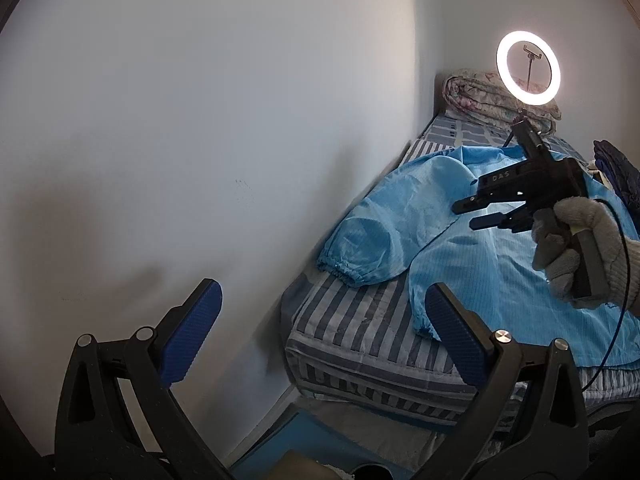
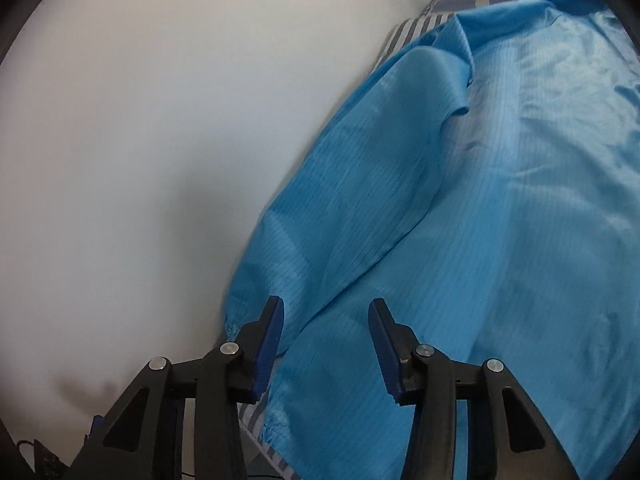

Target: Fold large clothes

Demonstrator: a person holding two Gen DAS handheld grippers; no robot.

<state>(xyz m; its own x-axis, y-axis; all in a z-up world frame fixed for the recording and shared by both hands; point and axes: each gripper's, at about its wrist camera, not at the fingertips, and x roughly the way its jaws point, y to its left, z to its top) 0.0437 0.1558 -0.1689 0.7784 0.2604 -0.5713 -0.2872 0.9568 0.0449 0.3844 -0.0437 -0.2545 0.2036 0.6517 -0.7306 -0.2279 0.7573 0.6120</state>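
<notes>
I have the blue garment [image 1: 472, 248] spread across the striped bed [image 1: 360, 344], its long edge running beside the white wall [image 1: 180, 140], and I use the garment as my landmark for everything else. One sleeve [image 1: 372, 236] lies on the wall side of the garment's body, bent back so its elastic cuff [image 1: 344, 274] points toward the near end of the bed. Beyond the garment's far end stand a ring light [image 1: 528, 68] and a rolled quilt [image 1: 492, 96].

My right gripper [image 2: 326, 344] hovers low over the garment, its blue pads parted to a middling gap with nothing between them; in its own view the sleeve seam runs just ahead of the pads. My left gripper [image 1: 320, 340] is spread wide, empty, and hangs off the near corner of the garment, well apart from the cloth.

I judge the step in hand to be folding that sleeve inward over the body. To do it well I would drop the right gripper onto the sleeve near its cuff, pinch only the sleeve's layers and not the body panel beneath, then carry it across in a low arc so the thin, slippery-looking fabric does not drag the rest. The left gripper could press the garment's near hem [image 1: 424, 320] to anchor it. The main risk, I think, is catching the bedsheet along with the cloth.
</notes>
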